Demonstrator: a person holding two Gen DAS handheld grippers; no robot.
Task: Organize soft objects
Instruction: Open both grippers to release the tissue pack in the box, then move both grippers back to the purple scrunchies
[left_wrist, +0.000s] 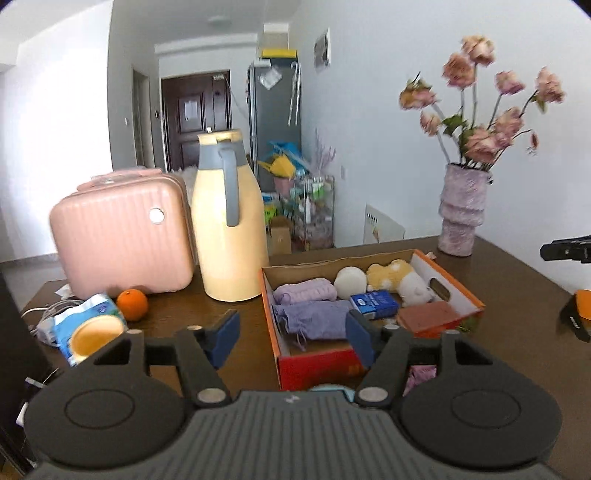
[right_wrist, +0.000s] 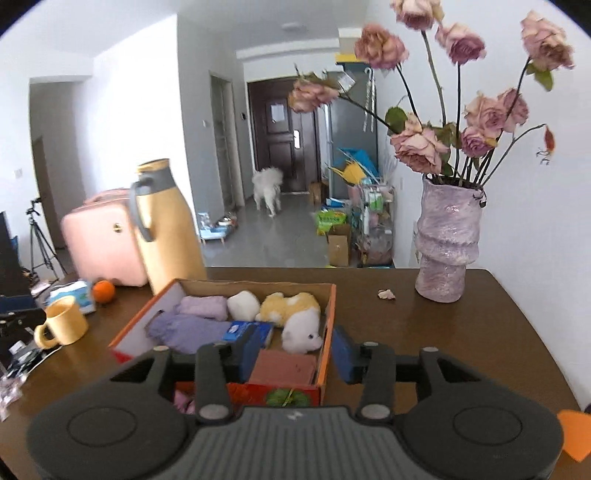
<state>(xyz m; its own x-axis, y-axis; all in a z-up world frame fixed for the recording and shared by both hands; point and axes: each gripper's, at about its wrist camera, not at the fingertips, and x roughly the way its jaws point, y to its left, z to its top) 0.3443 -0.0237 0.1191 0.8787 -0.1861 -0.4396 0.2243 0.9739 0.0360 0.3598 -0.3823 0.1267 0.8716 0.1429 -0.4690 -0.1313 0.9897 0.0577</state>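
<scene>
Left gripper (left_wrist: 291, 334) and right gripper (right_wrist: 295, 354) both spread, empty, above cardboard box (left_wrist: 314, 363) on dark wooden table (right_wrist: 424, 332), vase (right_wrist: 445, 243) beyond box, hallway door (right_wrist: 282, 129) far behind.

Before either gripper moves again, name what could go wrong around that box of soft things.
1. The vase of dried roses stands tall and narrow on the table just beyond the right gripper; a sideways swing could likely topple it.
2. The cream thermos stands right against the cardboard box; nudging the box may tip it.
3. The orange lies loose by the pink case and could roll if bumped.
</scene>
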